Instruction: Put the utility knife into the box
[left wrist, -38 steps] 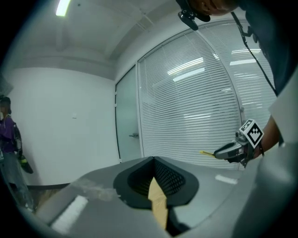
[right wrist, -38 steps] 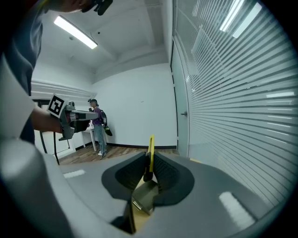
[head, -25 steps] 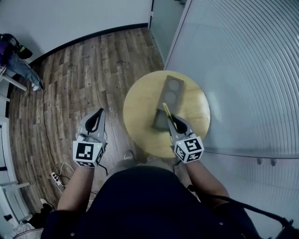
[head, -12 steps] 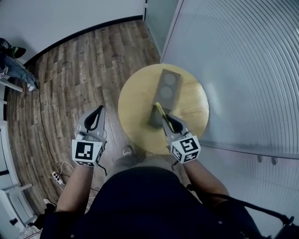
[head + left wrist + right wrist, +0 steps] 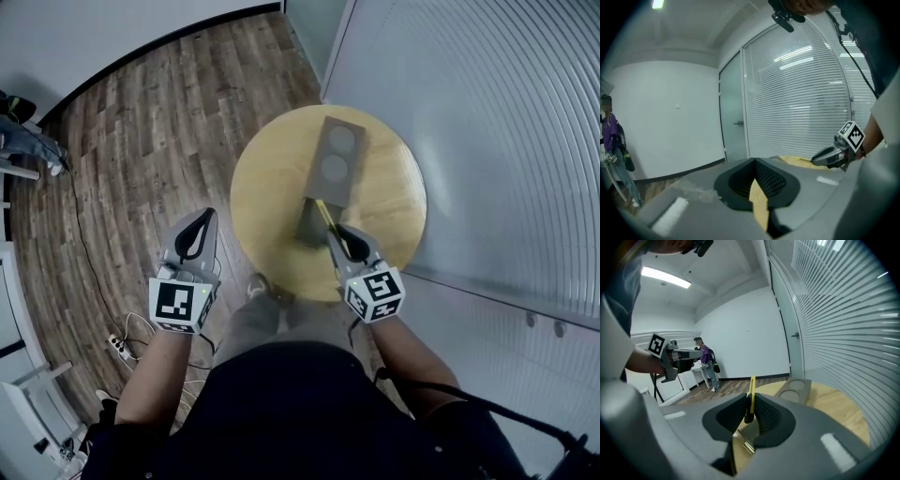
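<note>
Yellow utility knife (image 5: 328, 217) lowered toward the box (image 5: 330, 192).
Right tongs (image 5: 339, 234), pinching the knife's handle, had sunk over the box's near compartment on the round wooden bench (image 5: 272, 187). Left tongs (image 5: 199, 225), pressed together and empty, hung alongside. Release looked near.

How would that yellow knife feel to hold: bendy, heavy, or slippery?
Probably stiff: the utility knife sticks straight out from the right gripper without drooping. Likely light, since it is thin and held by one end. It could pivot or slip, because the jaws pinch only a short stretch of its smooth-looking body.
</note>
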`<control>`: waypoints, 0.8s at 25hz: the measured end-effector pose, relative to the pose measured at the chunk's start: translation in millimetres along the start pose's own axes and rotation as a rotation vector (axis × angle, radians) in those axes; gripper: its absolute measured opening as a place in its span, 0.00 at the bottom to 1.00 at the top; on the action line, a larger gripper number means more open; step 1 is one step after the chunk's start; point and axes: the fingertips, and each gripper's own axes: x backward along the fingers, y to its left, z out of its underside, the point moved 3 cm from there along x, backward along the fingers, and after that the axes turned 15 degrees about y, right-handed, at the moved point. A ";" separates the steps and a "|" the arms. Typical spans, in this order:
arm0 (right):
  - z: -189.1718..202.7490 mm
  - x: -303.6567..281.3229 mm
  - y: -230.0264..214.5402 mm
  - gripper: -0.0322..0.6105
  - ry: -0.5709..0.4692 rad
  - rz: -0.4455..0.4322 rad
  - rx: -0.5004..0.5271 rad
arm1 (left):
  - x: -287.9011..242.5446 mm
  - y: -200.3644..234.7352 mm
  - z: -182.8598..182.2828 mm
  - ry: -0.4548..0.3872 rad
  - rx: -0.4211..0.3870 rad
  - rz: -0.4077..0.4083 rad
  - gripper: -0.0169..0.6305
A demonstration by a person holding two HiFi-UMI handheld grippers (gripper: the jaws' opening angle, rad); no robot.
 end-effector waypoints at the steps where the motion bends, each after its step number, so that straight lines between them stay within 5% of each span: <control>1: 5.1 -3.7 -2.0 0.15 0.007 -0.003 -0.002 | -6.4 -2.4 2.8 0.007 -0.001 0.008 0.03; 20: 55.6 -60.2 -26.9 0.15 0.134 -0.012 -0.049 | -71.5 -3.1 44.7 0.125 -0.003 0.092 0.04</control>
